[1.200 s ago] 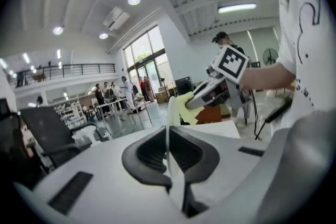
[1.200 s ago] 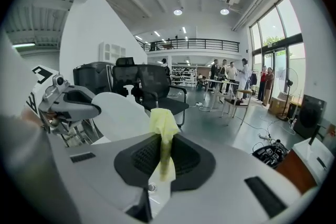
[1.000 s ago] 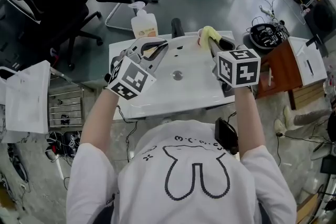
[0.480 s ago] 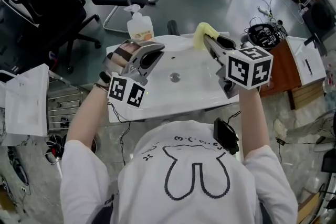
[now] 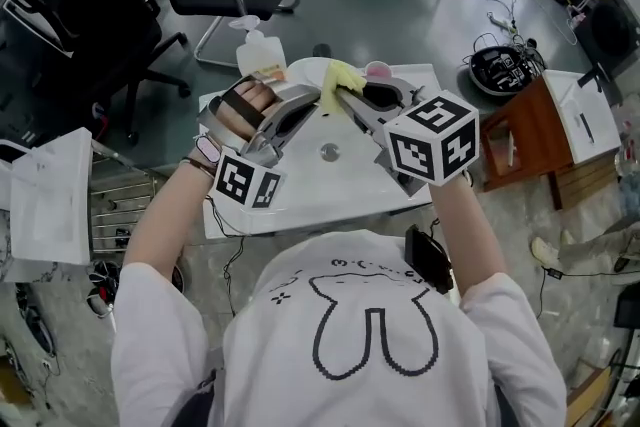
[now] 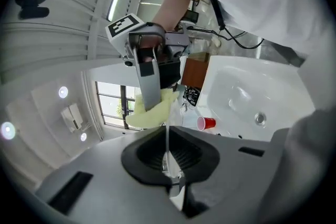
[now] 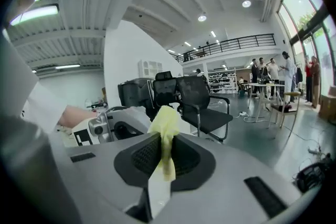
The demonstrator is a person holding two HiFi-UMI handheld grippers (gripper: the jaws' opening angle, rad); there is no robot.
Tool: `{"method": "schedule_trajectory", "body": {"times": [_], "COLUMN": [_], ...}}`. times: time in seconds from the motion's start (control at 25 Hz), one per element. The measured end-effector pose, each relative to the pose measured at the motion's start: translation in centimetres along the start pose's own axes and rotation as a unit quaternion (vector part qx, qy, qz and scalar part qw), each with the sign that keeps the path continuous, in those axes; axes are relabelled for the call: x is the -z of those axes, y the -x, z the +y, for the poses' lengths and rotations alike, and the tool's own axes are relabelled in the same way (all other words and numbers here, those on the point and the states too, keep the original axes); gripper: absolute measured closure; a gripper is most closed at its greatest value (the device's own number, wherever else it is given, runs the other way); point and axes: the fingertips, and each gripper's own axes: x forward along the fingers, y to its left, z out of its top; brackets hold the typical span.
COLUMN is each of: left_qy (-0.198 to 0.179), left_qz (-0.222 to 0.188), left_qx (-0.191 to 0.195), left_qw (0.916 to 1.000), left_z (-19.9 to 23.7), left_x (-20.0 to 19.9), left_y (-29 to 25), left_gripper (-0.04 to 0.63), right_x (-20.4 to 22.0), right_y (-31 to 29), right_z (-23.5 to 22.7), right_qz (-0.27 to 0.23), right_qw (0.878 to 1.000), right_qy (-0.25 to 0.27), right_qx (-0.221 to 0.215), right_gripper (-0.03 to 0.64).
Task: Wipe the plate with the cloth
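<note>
The left claw was closed tight on the rim of a white plate, held on edge above the sink. From that claw's own view the plate showed only as a thin line between the jaws. The right claw was clamped on a yellow cloth, whose bunched end stuck out past its tips. The bunched end met the plate's upper edge just beyond the left claw. A red cup stood behind them on the counter.
</note>
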Motion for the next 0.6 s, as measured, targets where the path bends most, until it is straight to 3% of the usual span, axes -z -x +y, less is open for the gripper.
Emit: {"method": "schedule_trajectory", "body": {"times": [0.2,0.6], "left_qy": [-0.014,-0.013], "left_qz": [0.002,0.004], "left_qx": [-0.001,-0.022], "left_qw": [0.9999,0.9997], "left_z": [-0.4,0.7], "left_x": [-0.2,0.1], "left_y": [-0.3,0.0], "left_gripper": [0.577,0.577], "right_x": [1.1,3.1], "right_y": [-0.2,0.8], "right_z": [-1.0,-8.5], "right_qz": [0.025,0.056], "right_qw": [0.998,0.992], "right_qy": [0.053,0.016], "right_qx": [0.017,0.109], "right_gripper": [0.566,0.565]}}
